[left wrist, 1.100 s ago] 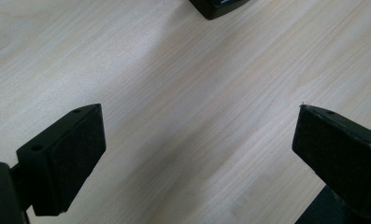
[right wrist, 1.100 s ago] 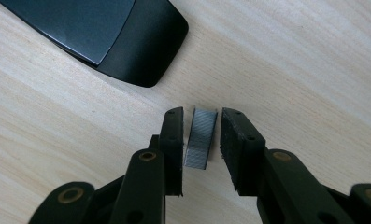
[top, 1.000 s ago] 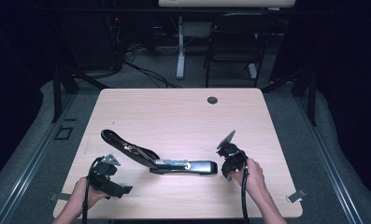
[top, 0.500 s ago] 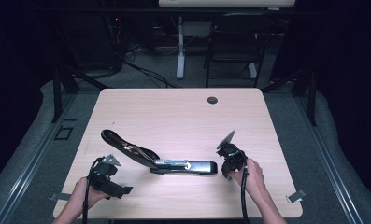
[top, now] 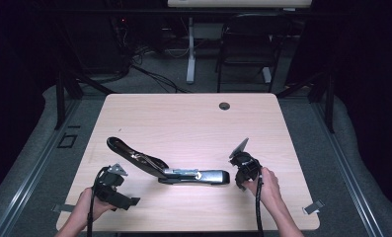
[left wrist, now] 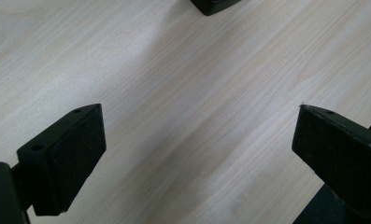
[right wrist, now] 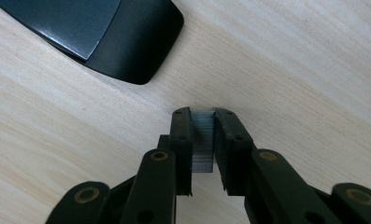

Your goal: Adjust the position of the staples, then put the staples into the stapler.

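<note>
**Ana:** Staples (right wrist: 203, 142), a small grey block of them, sit pinched between the pads of the right claw (right wrist: 203, 116), just above the pale wooden counter (top: 183, 123). Its jaws have just been closing on the block.

**Ben:** How is that hand posed?

**Ana:** In the high view the right hand (top: 268, 185) rests at the counter's near right, with the right claw tilted down and pointing left, toward the stapler.

**Ben:** And the stapler?

**Ana:** The stapler (top: 169, 168) lies swung open at the near middle of the counter. Its dark, glossy base, with a rounded end, is near the staples; its top arm angles up and away to the left.

**Ben:** The other hand?

**Ana:** The left hand (top: 92, 207) is at the near left. The left claw (left wrist: 197, 144) is released, its jaws wide apart over bare wood.
</note>
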Demonstrator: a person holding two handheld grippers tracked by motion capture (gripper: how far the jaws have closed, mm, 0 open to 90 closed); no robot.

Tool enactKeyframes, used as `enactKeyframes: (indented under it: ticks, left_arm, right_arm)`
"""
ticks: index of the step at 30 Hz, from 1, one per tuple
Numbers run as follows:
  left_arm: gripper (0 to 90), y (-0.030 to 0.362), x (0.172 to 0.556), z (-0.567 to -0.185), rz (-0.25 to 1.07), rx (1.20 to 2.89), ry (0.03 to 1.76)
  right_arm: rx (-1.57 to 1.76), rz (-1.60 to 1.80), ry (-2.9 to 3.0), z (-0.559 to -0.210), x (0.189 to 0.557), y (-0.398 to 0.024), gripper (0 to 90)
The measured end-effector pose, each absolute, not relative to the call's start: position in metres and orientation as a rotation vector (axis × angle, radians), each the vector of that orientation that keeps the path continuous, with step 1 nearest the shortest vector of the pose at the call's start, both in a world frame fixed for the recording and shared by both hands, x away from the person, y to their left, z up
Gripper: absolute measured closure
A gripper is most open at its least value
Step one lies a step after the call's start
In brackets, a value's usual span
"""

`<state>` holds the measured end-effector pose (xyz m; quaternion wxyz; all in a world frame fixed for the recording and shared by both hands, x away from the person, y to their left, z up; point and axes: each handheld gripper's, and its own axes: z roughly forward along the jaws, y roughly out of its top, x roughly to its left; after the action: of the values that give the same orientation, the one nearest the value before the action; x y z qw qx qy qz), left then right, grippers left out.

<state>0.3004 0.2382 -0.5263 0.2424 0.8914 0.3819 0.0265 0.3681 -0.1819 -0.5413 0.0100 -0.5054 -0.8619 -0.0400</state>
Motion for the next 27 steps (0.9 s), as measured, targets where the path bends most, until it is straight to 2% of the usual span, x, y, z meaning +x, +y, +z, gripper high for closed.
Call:
enactKeyframes:
  ticks: [27]
  left_arm:
    - [2.6,0.241,0.298,-0.526,0.074,2.426,1.048]
  right_arm:
    - [-1.514,-0.232,-2.752,-0.528,0.366,-0.184,78.2]
